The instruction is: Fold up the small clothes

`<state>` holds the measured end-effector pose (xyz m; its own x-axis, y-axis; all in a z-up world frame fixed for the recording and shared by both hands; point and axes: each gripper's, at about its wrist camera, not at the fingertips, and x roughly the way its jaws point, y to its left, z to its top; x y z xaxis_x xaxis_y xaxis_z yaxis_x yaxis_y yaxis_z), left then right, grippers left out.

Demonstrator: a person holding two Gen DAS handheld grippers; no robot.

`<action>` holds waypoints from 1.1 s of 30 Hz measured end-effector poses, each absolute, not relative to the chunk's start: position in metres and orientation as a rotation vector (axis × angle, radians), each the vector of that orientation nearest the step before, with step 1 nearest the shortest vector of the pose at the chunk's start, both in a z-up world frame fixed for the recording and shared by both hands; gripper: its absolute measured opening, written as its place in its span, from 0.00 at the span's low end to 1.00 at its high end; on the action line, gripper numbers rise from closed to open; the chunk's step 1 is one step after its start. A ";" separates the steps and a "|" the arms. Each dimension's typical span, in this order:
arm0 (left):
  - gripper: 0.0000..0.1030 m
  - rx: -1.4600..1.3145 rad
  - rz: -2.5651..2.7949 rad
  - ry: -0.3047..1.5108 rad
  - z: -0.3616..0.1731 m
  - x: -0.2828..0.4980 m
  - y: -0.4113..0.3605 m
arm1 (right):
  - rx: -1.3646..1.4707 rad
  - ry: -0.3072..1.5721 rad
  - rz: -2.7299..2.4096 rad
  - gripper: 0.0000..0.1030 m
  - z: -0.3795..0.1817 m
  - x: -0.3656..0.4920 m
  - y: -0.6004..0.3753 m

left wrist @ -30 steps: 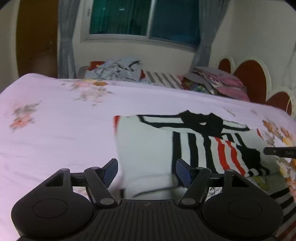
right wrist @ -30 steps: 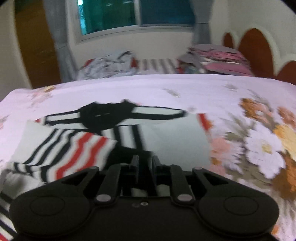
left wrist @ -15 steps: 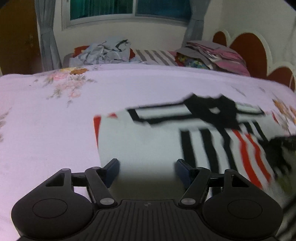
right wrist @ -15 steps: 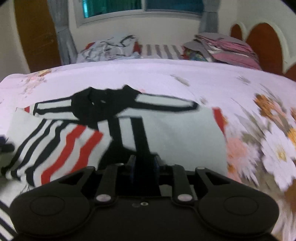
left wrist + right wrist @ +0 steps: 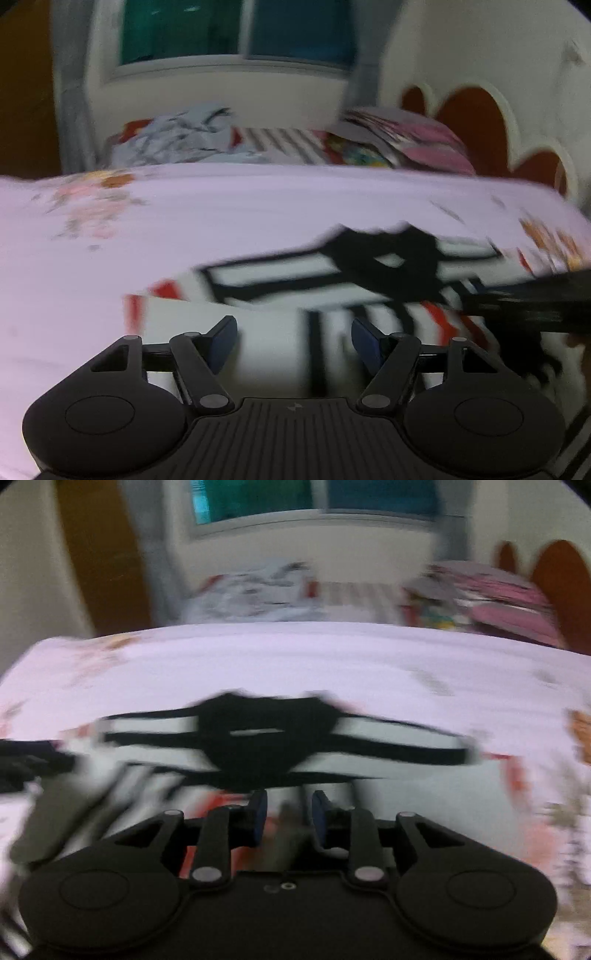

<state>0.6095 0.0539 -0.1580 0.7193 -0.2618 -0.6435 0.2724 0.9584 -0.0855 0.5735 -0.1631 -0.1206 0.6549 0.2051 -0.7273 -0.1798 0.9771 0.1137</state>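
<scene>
A small white shirt (image 5: 266,332) with black and red stripes and a black collar (image 5: 388,254) lies on the pink floral bedsheet (image 5: 184,229). My left gripper (image 5: 293,338) is open and empty, low over the shirt's white left part. In the right wrist view the same shirt (image 5: 258,738) lies ahead, blurred. My right gripper (image 5: 286,812) has its jaws partly apart over the striped cloth; the blur hides whether cloth is still between them. The right gripper shows as a dark bar at the left view's right edge (image 5: 535,299).
A pile of loose clothes (image 5: 177,140) and a stack of folded clothes (image 5: 402,136) lie at the far edge of the bed. A red and white headboard (image 5: 480,122) stands at the right. A window (image 5: 236,33) is behind.
My right gripper, shut on the shirt's fold before, has opened partly and moved left over the shirt. The left gripper stayed open and moved forward over the shirt. Both views are now motion-blurred.
</scene>
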 end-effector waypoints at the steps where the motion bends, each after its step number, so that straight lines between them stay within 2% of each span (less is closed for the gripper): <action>1: 0.66 0.023 -0.302 0.729 -0.165 0.608 0.042 | 0.032 0.838 0.252 0.22 -0.124 0.575 -0.151; 3: 0.66 0.032 -0.271 0.766 -0.176 0.609 0.034 | 0.002 0.858 0.266 0.18 -0.132 0.578 -0.133; 4: 0.66 0.040 -0.250 0.777 -0.182 0.609 0.035 | -0.016 0.884 0.242 0.21 -0.138 0.580 -0.130; 5: 0.66 0.043 -0.235 0.772 -0.185 0.606 0.041 | -0.010 0.904 0.230 0.20 -0.143 0.582 -0.133; 10: 0.66 0.071 -0.191 0.753 -0.186 0.581 0.084 | -0.064 0.874 0.033 0.16 -0.138 0.562 -0.190; 12: 0.66 0.081 -0.212 0.749 -0.189 0.578 0.090 | -0.021 0.895 0.035 0.25 -0.141 0.557 -0.210; 15: 0.66 0.038 -0.205 0.750 -0.171 0.579 0.084 | -0.058 0.889 0.039 0.27 -0.131 0.551 -0.205; 19: 0.66 -0.005 -0.236 0.701 -0.155 0.553 0.068 | -0.005 0.824 0.112 0.28 -0.113 0.521 -0.186; 24: 0.66 0.031 -0.173 0.735 -0.172 0.538 0.053 | -0.071 0.847 0.203 0.26 -0.125 0.503 -0.152; 33: 0.66 0.037 -0.119 0.778 -0.185 0.532 0.083 | -0.001 0.899 0.023 0.24 -0.130 0.501 -0.216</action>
